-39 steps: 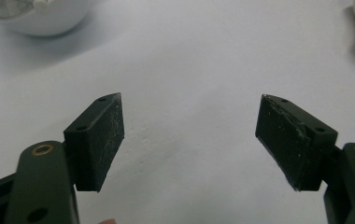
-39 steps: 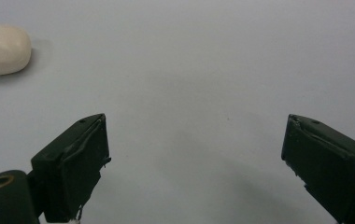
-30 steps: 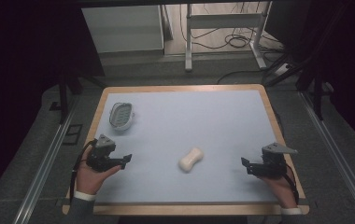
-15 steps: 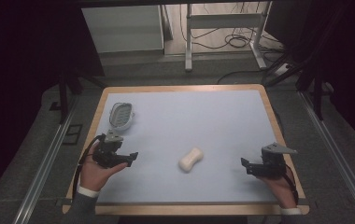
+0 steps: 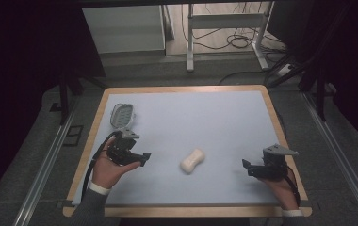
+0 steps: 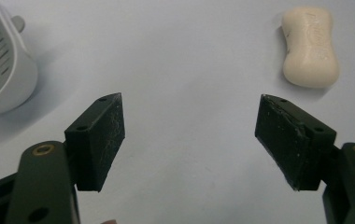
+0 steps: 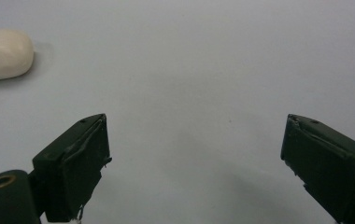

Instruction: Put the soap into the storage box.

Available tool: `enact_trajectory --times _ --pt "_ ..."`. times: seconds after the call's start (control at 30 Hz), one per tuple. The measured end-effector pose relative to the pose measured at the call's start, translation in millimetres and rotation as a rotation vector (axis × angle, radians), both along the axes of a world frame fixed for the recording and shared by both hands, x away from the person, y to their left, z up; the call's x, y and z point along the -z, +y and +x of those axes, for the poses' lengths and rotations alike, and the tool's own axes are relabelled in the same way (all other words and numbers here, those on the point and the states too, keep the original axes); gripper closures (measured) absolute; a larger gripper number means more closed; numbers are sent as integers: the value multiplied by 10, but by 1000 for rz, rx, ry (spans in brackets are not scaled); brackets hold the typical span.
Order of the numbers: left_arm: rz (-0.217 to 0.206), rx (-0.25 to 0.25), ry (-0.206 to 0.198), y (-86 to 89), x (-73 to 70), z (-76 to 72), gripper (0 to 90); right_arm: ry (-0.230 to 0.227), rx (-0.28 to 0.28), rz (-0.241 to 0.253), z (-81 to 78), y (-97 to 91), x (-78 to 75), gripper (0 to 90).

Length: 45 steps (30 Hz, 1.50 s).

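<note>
The bar of soap [image 6: 310, 46] carried raised lettering on its top face, too faint to read. Your left gripper [image 5: 142, 158] had its fingers [image 6: 102, 140] released and spread wide, with bare table [image 5: 224, 117] between them; the soap lay ahead of them and off toward the right finger, well clear of both pads. The white soap dish [image 6: 0, 60], slotted inside and with a small knob at its rim, sat ahead of and beyond the left finger, also untouched. Nothing stood between those fingers and the soap. Your right gripper [image 5: 247, 166] likewise had its fingers [image 7: 75, 168] released and wide apart over bare surface, and the soap showed ahead of them, beyond the left finger at the edge of the right gripper view. From the high view the soap lay on the pale blue table between your two grippers, nearer the left one. It was a cream, waisted bar, narrower in the middle than at its rounded ends, lying flat and angled across the table.
</note>
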<state>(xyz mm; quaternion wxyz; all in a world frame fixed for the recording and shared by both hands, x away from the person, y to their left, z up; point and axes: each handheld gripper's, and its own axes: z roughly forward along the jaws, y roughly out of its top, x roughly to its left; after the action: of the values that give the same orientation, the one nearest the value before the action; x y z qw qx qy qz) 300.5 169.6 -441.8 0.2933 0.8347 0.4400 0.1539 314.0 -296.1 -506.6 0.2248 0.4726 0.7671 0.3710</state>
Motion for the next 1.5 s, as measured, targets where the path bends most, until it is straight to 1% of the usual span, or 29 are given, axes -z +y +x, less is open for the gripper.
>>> enact_trajectory --times 0.13,0.17,0.2,0.33,0.7,0.87,0.9,0.93,1.0,1.1,1.33,1.5 --pt "2 19 9 -88 23 35 244 2 4 -1 3 -10 7 80" --pt "2 19 9 -88 23 35 244 2 4 -1 3 -10 7 80" --pt "8 28 13 -126 32 48 244 1 5 -4 5 -6 14 81" --pt "13 41 15 -172 45 63 244 3 5 -11 7 -6 22 82" --pt "0 79 30 -332 95 109 244 9 7 -16 11 0 40 82" --pt "-4 103 38 -440 109 138 244 8 6 -15 9 1 39 82" --pt "-6 117 42 -492 116 153 244 8 7 -14 9 -1 38 82" --pt "-6 117 42 -492 116 153 244 8 7 -14 9 -1 38 82" --pt "-6 133 48 -565 128 173 244 9 12 -13 9 -7 39 83" --pt "-12 135 50 -608 137 178 244 7 13 -13 10 -13 40 83" --pt "-9 167 61 -739 161 196 244 9 20 -15 14 -32 46 83" --pt "-19 171 62 -811 190 203 246 10 20 -13 15 -34 46 83"
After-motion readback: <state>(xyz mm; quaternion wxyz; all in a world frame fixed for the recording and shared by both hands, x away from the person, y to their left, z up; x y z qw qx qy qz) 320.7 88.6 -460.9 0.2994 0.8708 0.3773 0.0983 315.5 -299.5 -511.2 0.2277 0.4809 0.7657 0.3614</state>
